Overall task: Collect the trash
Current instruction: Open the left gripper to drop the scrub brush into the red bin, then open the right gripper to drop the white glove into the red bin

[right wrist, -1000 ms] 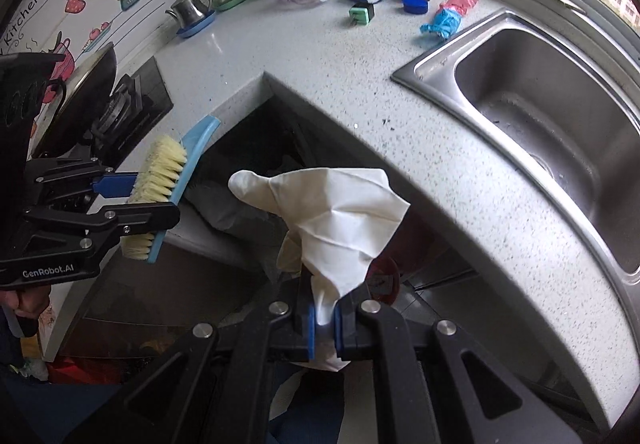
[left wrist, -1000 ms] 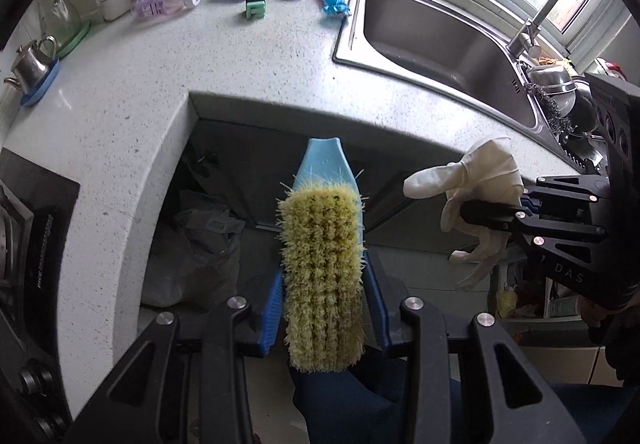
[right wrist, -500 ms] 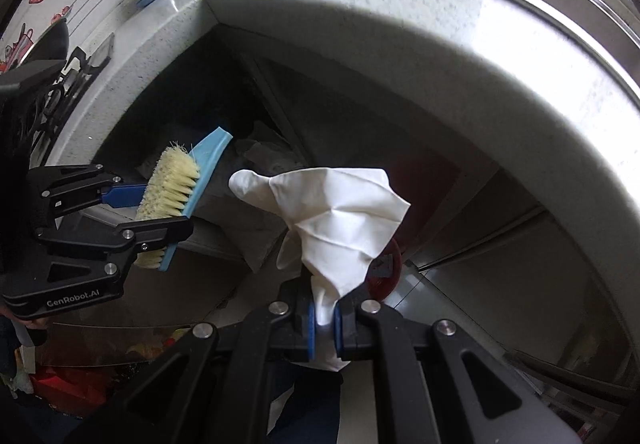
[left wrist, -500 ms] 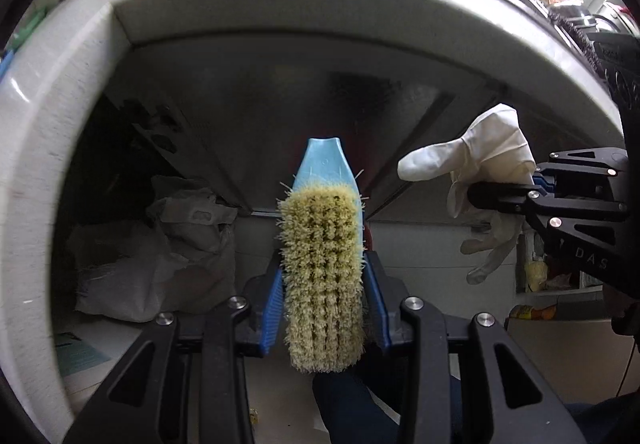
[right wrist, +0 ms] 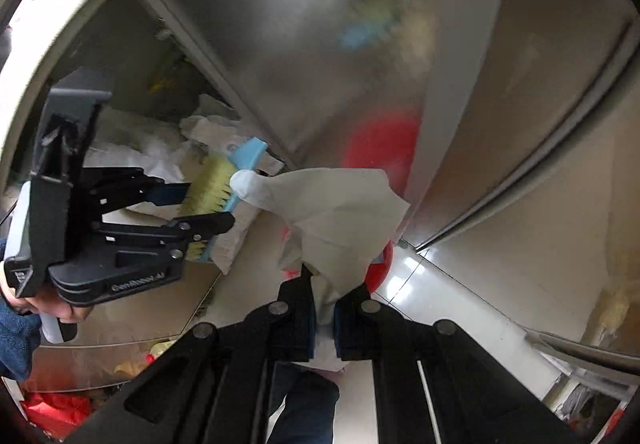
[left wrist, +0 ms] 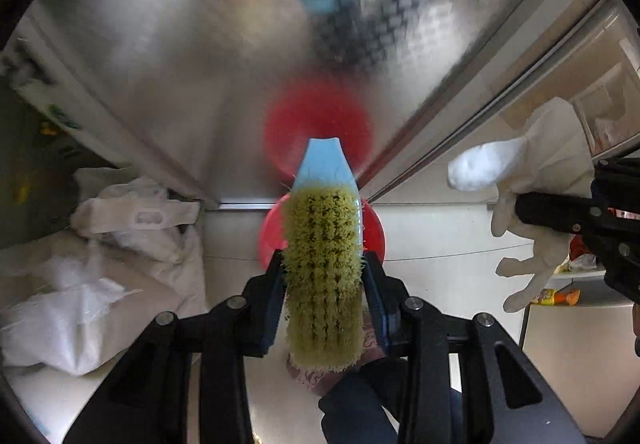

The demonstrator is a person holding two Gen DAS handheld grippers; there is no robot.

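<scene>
Brushed-steel cabinet fronts (left wrist: 168, 56) behind; left hand-held gripper (left wrist: 324, 284) clamps scrubbing brush (left wrist: 324, 264), right hand-held gripper (right wrist: 324, 308) pinches white rubber glove (right wrist: 340, 212) above red bin (left wrist: 374, 232).

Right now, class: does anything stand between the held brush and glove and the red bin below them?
Nothing visible does. The brush and the glove hang directly over the red bin, though both hide most of its opening.

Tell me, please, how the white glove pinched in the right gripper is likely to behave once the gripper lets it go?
The white glove looks floppy: it creases and folds above the right gripper, and its fingers dangle loosely in the left wrist view. It seems light and thin, so it may fall slowly or drift. It could also cling to the pads rather than drop cleanly.
</scene>
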